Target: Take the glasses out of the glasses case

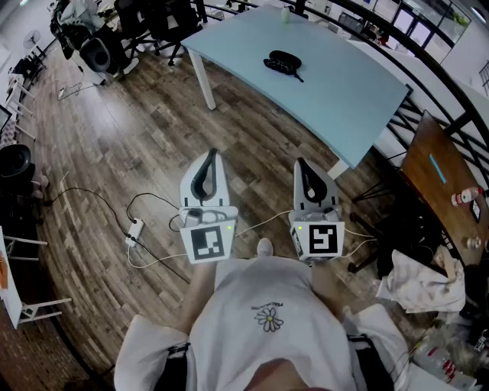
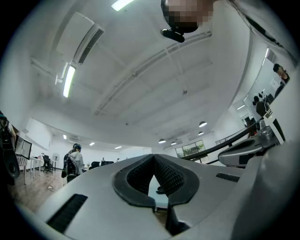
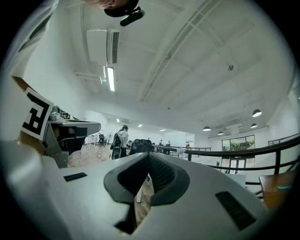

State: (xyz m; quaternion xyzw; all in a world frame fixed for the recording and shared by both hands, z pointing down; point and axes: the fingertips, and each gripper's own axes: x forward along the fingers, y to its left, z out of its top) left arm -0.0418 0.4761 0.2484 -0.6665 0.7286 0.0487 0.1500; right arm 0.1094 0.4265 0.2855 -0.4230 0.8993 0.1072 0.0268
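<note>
A black glasses case (image 1: 282, 63) lies on the pale blue table (image 1: 344, 92) at the far side of the head view. Whether its lid is open I cannot tell from here. Both grippers hang well short of the table, over the wooden floor. My left gripper (image 1: 212, 153) has its jaws together and nothing in them; in the left gripper view a sliver of the case (image 2: 161, 190) shows through the hollow behind the tips (image 2: 153, 157). My right gripper (image 1: 301, 163) is shut and empty too, its tips (image 3: 149, 154) pointing slightly upward.
A white table leg (image 1: 202, 79) stands ahead of the left gripper. White cables and a power strip (image 1: 135, 229) lie on the floor at left. Office chairs (image 1: 145, 23) stand at back left, a black railing (image 1: 428, 84) and a brown table (image 1: 443, 183) at right.
</note>
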